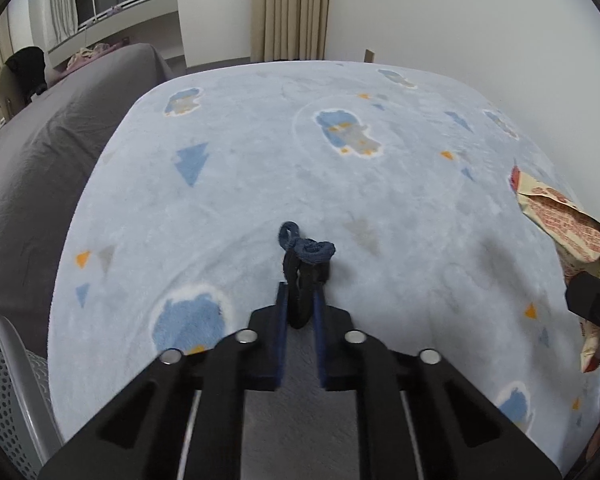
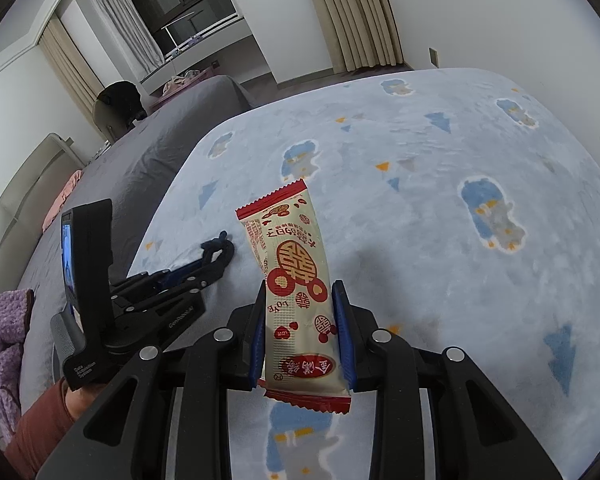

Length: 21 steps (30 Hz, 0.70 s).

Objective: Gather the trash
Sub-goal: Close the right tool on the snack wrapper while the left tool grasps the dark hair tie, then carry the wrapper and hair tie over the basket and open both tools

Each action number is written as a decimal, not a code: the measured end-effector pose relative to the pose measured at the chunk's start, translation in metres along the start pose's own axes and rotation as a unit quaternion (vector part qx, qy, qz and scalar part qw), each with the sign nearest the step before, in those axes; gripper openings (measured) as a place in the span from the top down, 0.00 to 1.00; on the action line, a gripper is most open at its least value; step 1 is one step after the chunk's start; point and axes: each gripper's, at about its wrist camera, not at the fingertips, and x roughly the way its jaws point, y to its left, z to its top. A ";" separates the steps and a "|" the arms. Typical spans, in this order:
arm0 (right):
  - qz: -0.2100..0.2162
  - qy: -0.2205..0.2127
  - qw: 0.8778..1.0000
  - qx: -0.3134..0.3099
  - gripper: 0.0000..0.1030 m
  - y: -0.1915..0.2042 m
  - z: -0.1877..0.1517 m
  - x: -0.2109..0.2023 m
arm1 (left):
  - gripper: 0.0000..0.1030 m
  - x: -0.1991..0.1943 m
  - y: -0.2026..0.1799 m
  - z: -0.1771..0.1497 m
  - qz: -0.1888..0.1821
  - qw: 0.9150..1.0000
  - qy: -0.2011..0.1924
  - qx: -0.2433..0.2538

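Now my left gripper is pinched on a dark blue scrunchie, low on the blanket; I read this as the pickup step, since the fabric loop sticks out past the fingertips and seems to rest on the blanket, so it is gripped but, I judge, not yet lifted; from the right wrist view the same gripper lies just left of the wrapper, angled down at the blanket. My right gripper is closed on a snack wrapper, clamped across its lower half so the long pack stands up clear of the blanket; holding it there keeps one piece of trash secured while the other hand works. On the wrapper I can read "LOVE" twice, upside down, beside red Chinese characters and a large red double-happiness emblem; the small print is too fine to make out. On the left tool's body I read "Data Acquisition System"; a second mark there is too blurred to read.
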 end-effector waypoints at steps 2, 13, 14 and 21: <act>0.000 0.000 1.000 0.000 0.72 0.000 0.000 0.000 | 0.92 -0.002 -0.001 -0.002 0.000 1.000 0.000 -0.004; -0.002 0.000 1.000 -0.014 0.72 0.006 -0.004 0.000 | 0.92 -0.047 0.011 -0.023 0.009 0.999 -0.021 -0.030; -0.002 0.000 1.000 -0.016 0.72 0.007 -0.004 0.000 | 0.92 -0.052 0.013 -0.025 0.010 0.999 -0.024 -0.033; 0.000 0.000 0.999 -0.049 0.72 0.035 -0.012 -0.001 | 0.92 -0.097 0.039 -0.045 0.036 0.996 -0.057 -0.058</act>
